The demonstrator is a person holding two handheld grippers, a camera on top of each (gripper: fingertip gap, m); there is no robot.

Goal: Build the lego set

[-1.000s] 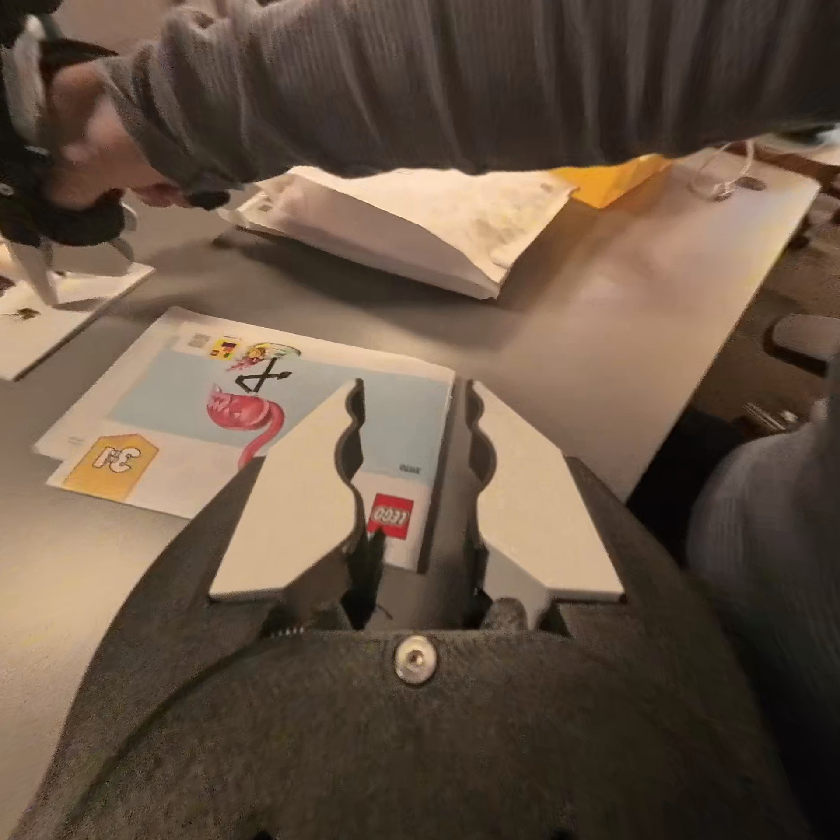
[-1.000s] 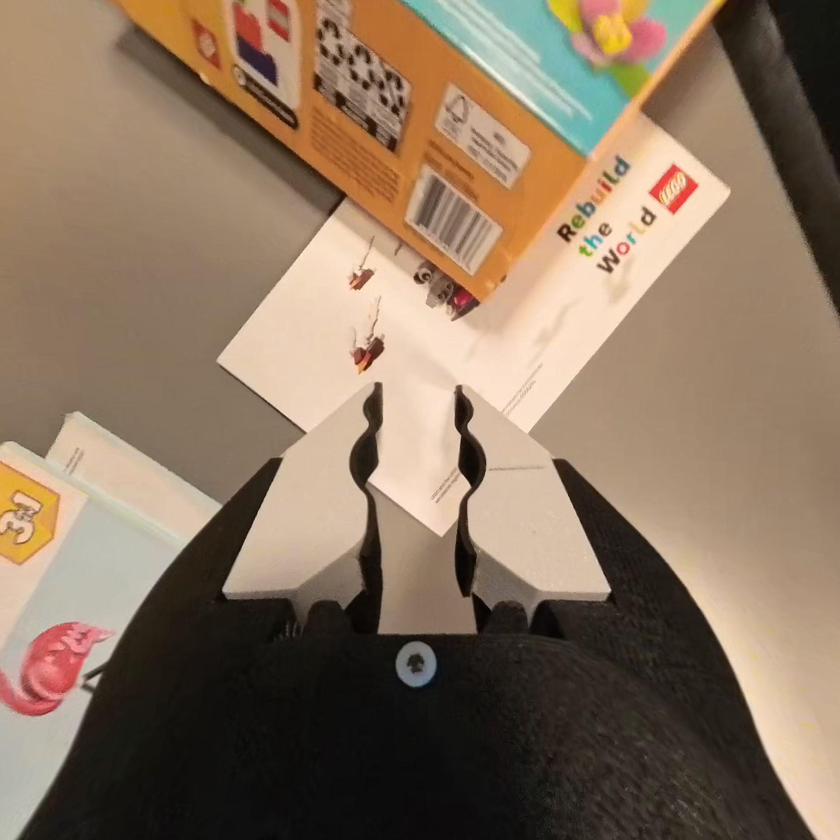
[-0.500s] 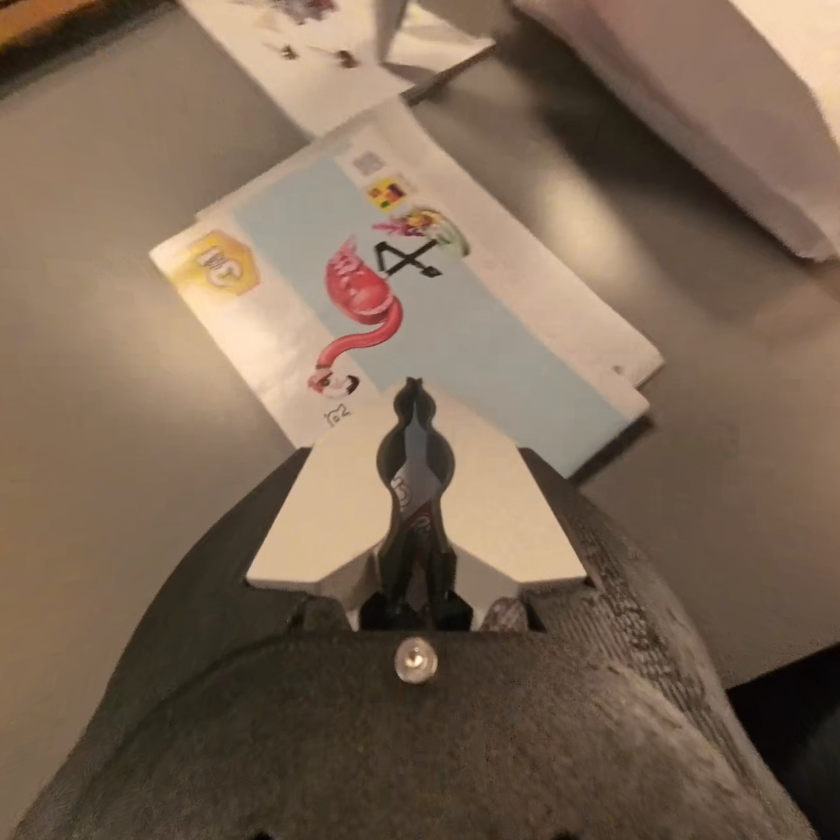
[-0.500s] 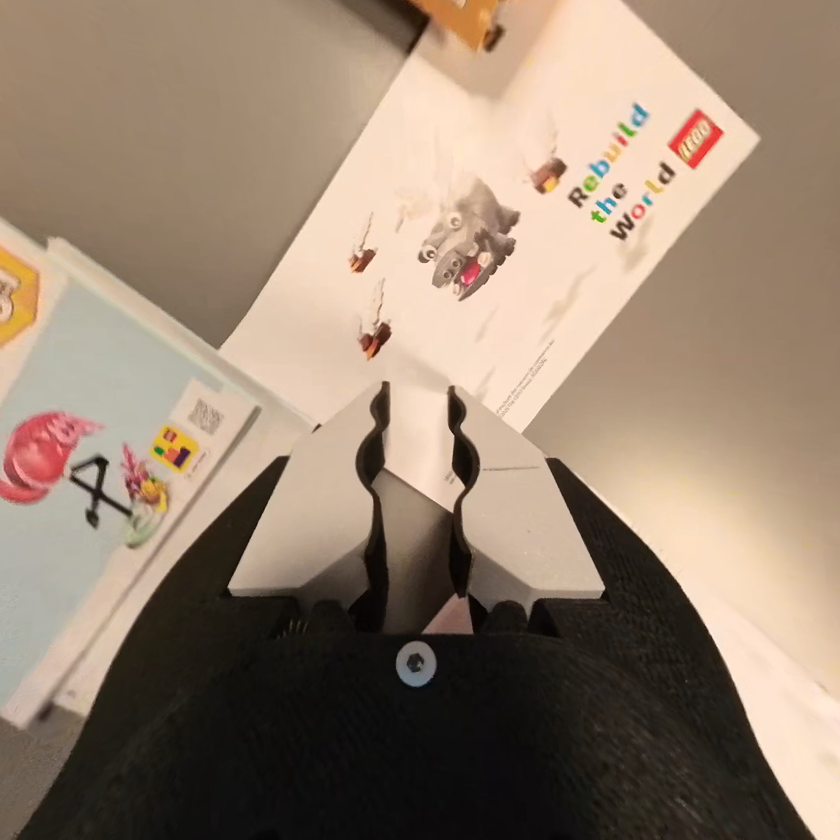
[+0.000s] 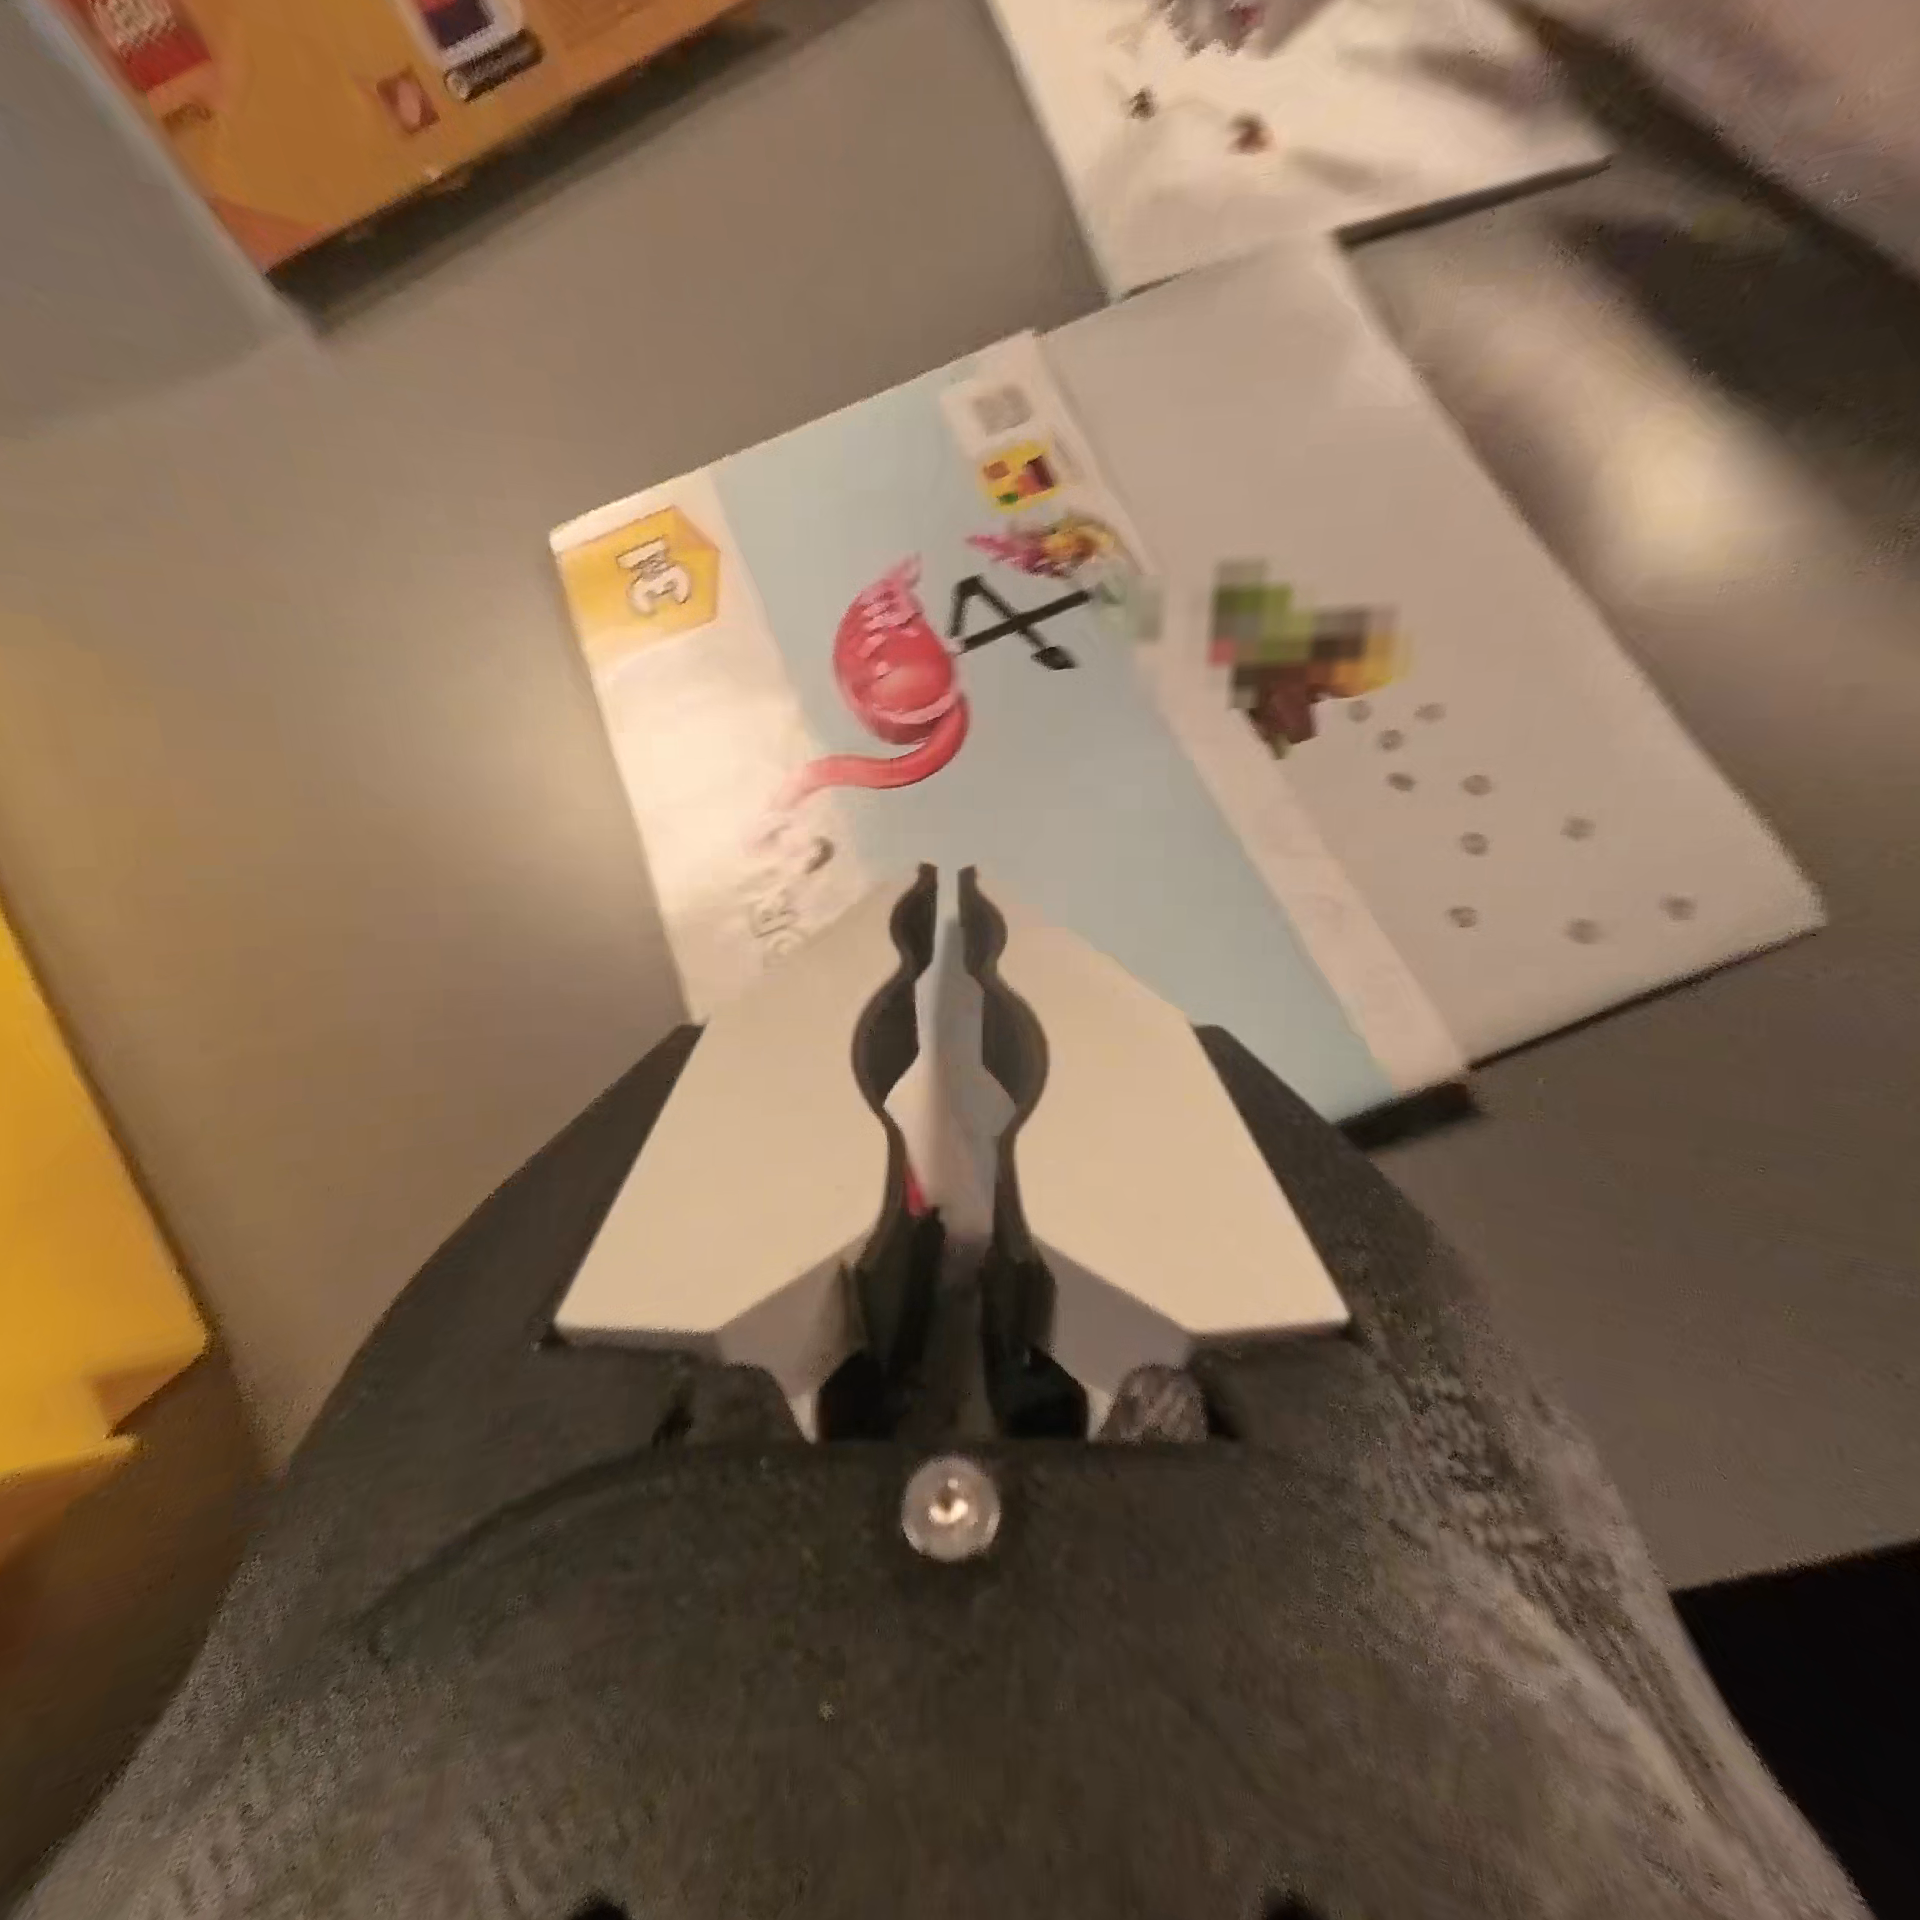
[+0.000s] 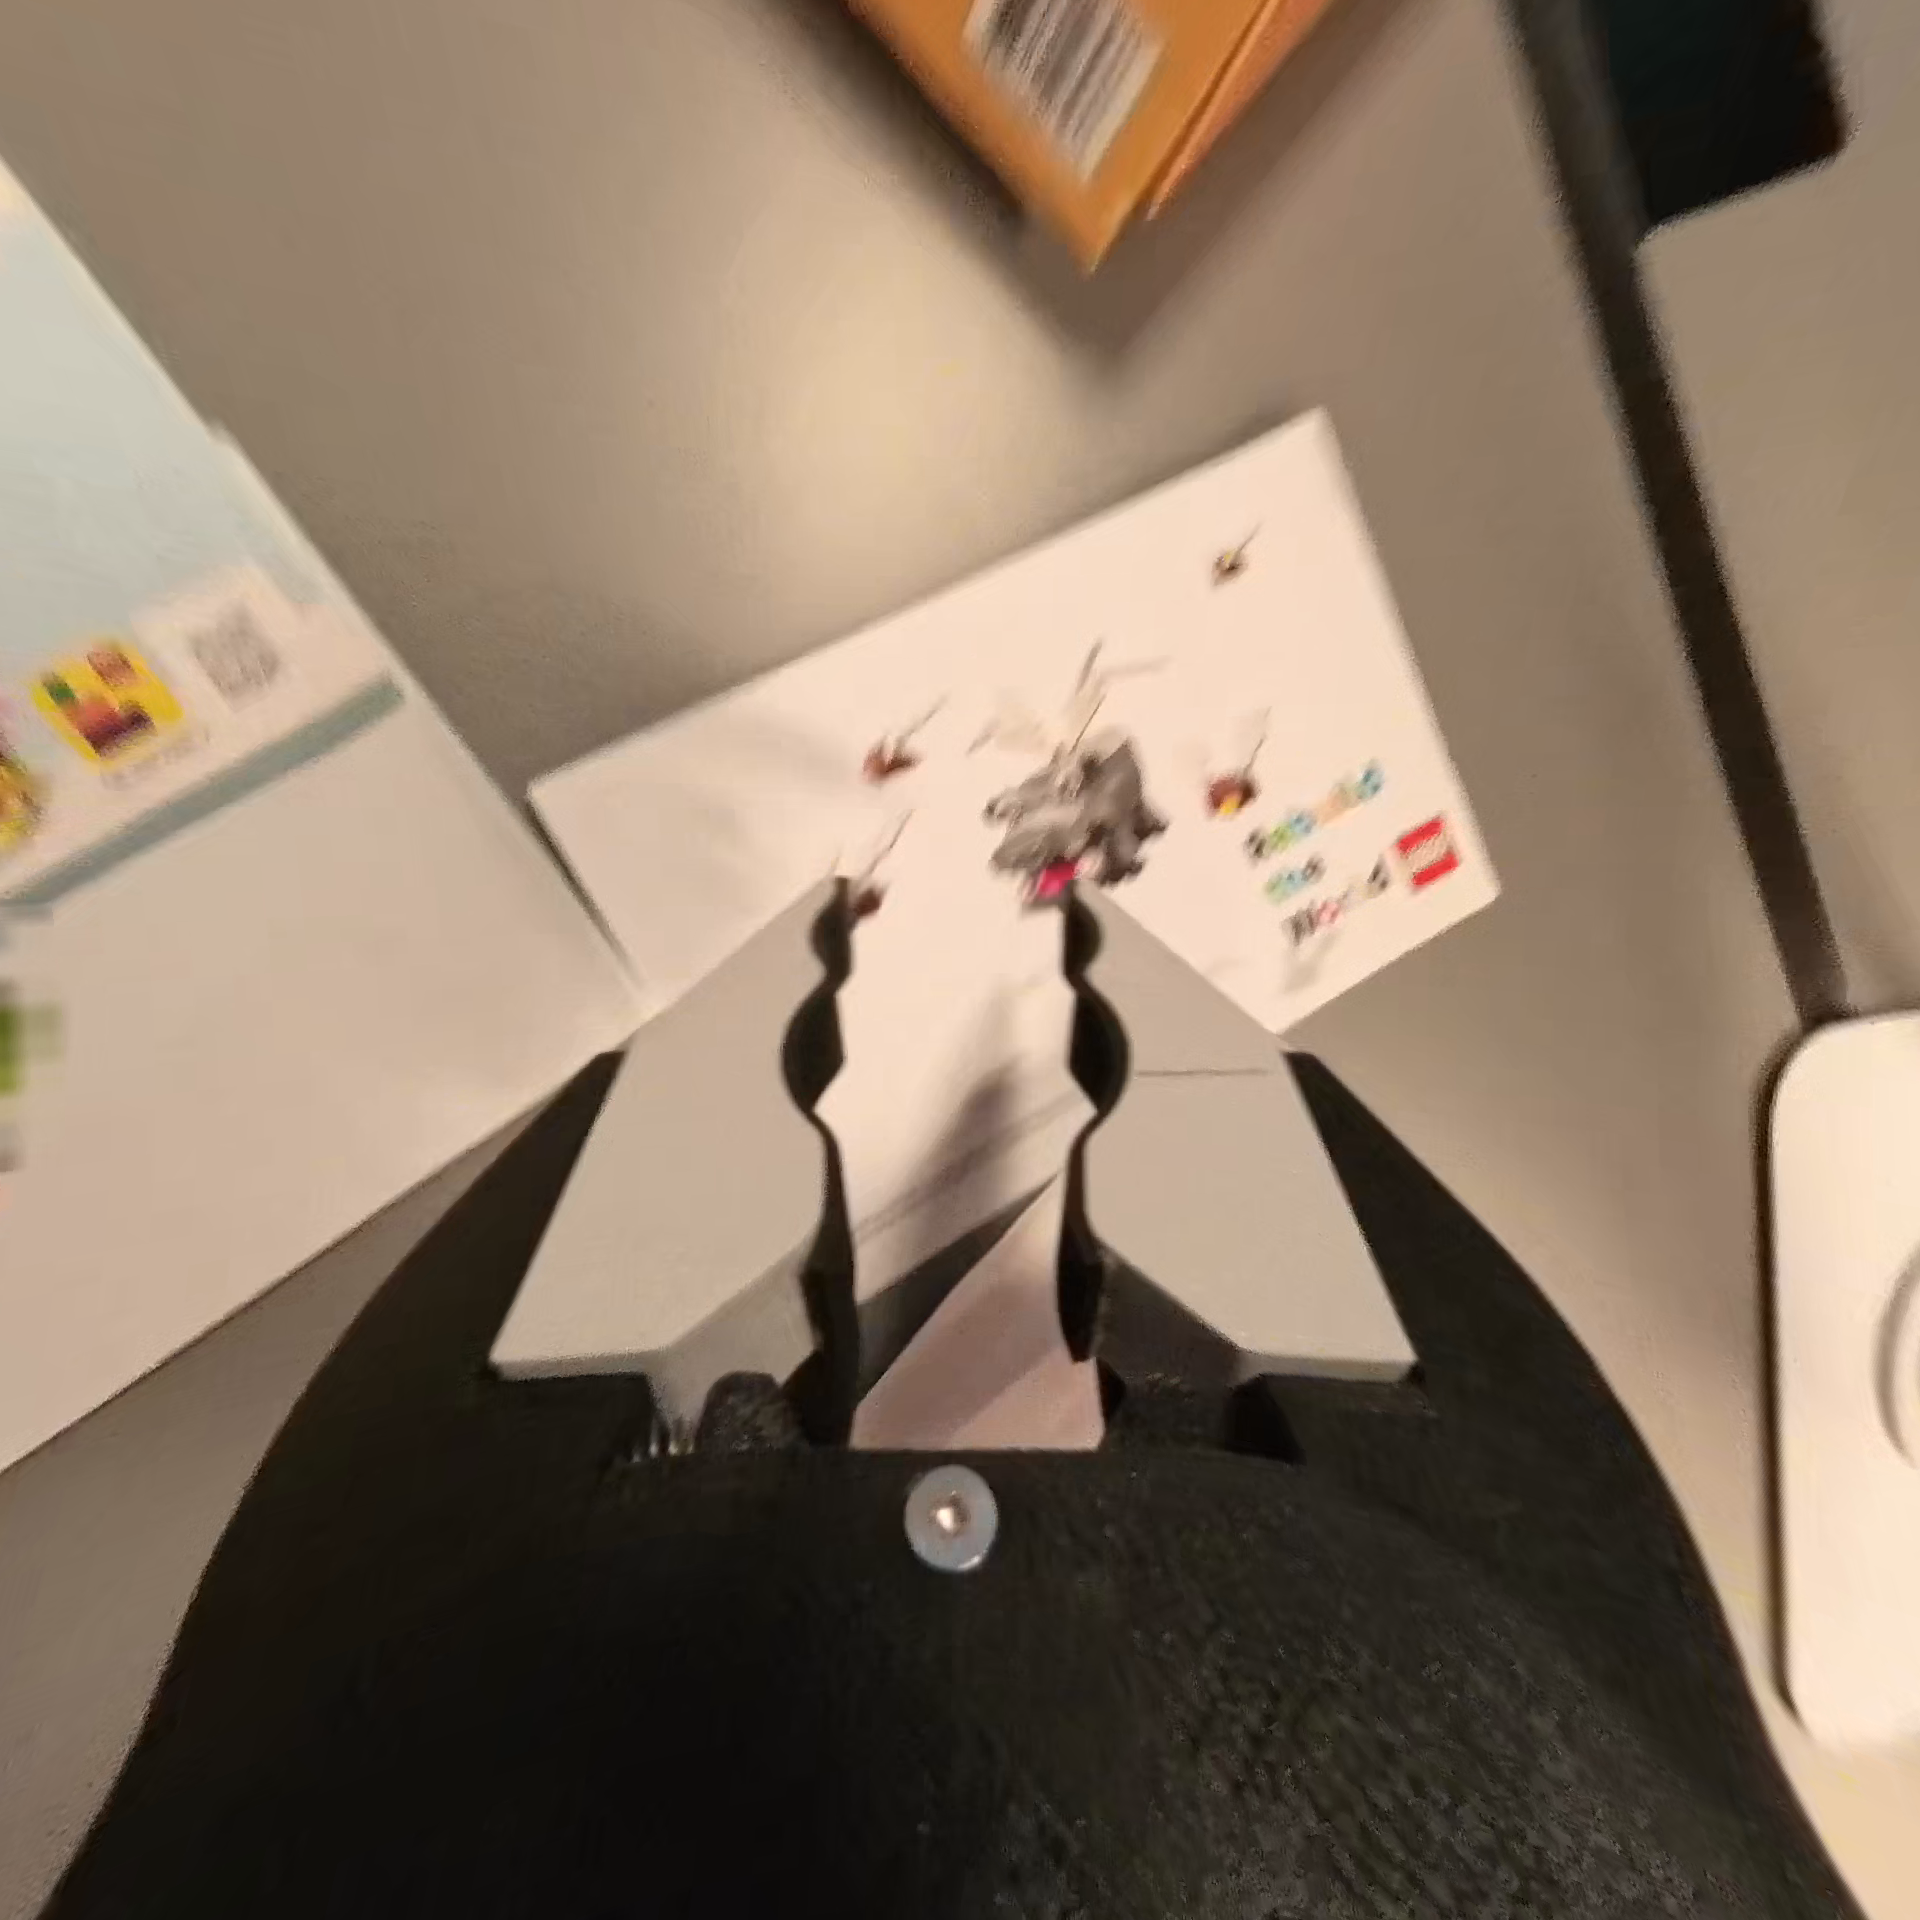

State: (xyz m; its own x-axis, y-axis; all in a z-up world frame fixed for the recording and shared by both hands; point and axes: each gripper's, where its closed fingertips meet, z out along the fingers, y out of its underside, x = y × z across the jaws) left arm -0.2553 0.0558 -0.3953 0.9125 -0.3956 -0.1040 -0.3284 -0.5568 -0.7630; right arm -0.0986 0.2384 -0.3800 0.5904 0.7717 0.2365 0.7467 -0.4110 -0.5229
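Left gripper [image 5: 943,883] pinches the booklet [image 5: 1039,831] edge; thin paper may slip. Right gripper [image 6: 954,909] spread over a white leaflet [image 6: 1039,748].

The worktop [image 5: 312,727] is plain grey. The booklet [image 5: 1039,831] is pale blue with a red flamingo and a yellow badge. The sheet [image 6: 1039,727] is white with small grey and brown figures. The box [image 5: 364,104] is orange. Both claws have light grey fingers [image 6: 675,1143] on black bodies.
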